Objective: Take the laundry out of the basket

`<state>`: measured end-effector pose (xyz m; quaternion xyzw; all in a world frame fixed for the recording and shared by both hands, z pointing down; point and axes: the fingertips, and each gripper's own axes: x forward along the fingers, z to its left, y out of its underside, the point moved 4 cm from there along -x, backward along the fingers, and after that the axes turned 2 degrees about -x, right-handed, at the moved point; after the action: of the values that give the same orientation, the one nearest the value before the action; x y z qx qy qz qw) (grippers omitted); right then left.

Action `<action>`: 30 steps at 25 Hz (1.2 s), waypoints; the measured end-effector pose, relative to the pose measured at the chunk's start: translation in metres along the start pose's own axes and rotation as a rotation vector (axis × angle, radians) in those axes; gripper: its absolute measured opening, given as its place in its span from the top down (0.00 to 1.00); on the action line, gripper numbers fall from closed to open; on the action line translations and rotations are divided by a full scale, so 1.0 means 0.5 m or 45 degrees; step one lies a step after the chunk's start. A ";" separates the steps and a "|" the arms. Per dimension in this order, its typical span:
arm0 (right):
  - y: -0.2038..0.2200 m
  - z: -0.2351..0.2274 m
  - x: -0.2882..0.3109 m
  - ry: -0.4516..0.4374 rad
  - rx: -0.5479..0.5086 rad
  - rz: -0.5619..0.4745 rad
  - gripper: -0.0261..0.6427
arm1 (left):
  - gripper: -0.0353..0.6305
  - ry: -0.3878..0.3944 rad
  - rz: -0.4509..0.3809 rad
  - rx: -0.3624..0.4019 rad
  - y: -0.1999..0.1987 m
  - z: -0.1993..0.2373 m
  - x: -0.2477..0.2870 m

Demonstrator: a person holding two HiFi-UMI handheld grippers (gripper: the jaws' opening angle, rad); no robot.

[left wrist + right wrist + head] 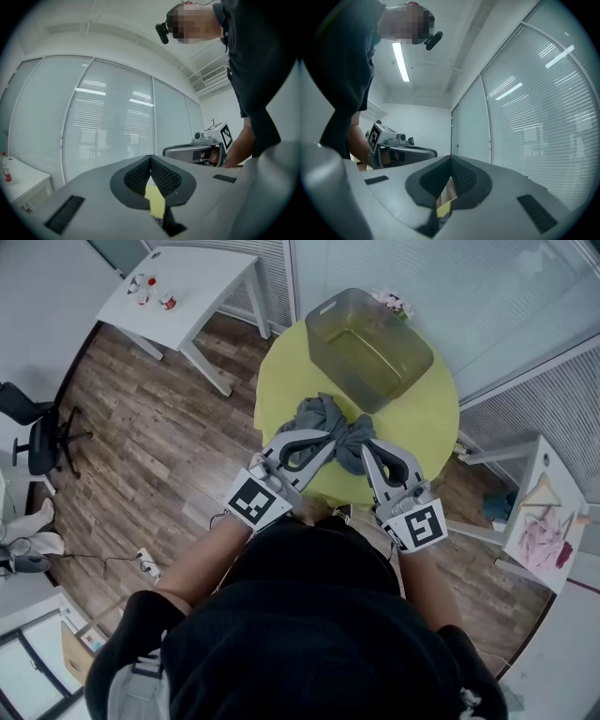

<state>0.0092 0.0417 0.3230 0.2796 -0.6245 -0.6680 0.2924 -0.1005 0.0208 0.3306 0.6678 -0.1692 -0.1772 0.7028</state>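
A crumpled grey garment [317,414] lies on the round yellow-green table [433,418], near its front edge. The clear plastic basket [412,369] stands behind it and looks empty. My left gripper [326,439] reaches in from the left and is shut on the garment's bunched middle. My right gripper [367,446] comes from the right and is shut on the same bunch. In the left gripper view the jaws [150,158] meet at the tips, with yellow table and dark cloth below. The right gripper view shows its jaws [450,158] closed too. The pinched fabric itself is hidden.
A white side table [202,282] with small bottles stands at the far left. An office chair [42,442] is on the wood floor at the left. Another white table [525,479] at the right holds a hanger and pink cloth. Glass walls with blinds stand behind.
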 end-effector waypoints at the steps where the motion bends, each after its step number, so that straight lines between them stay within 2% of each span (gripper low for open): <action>1: 0.000 0.000 -0.001 0.004 -0.001 -0.001 0.93 | 0.94 0.003 0.000 0.003 0.000 -0.002 0.001; 6: 0.002 0.001 -0.007 0.009 -0.004 0.008 0.93 | 0.94 0.012 0.003 0.012 0.002 -0.010 0.005; 11: 0.006 0.007 -0.005 0.006 0.005 0.010 0.93 | 0.94 0.017 0.024 0.069 0.009 -0.017 0.004; 30: 0.014 0.021 -0.009 -0.005 0.006 0.026 0.93 | 0.94 0.012 0.019 0.050 0.014 -0.029 0.004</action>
<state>0.0047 0.0517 0.3307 0.2727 -0.6295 -0.6640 0.2972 -0.0919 0.0327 0.3370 0.6812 -0.1744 -0.1652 0.6916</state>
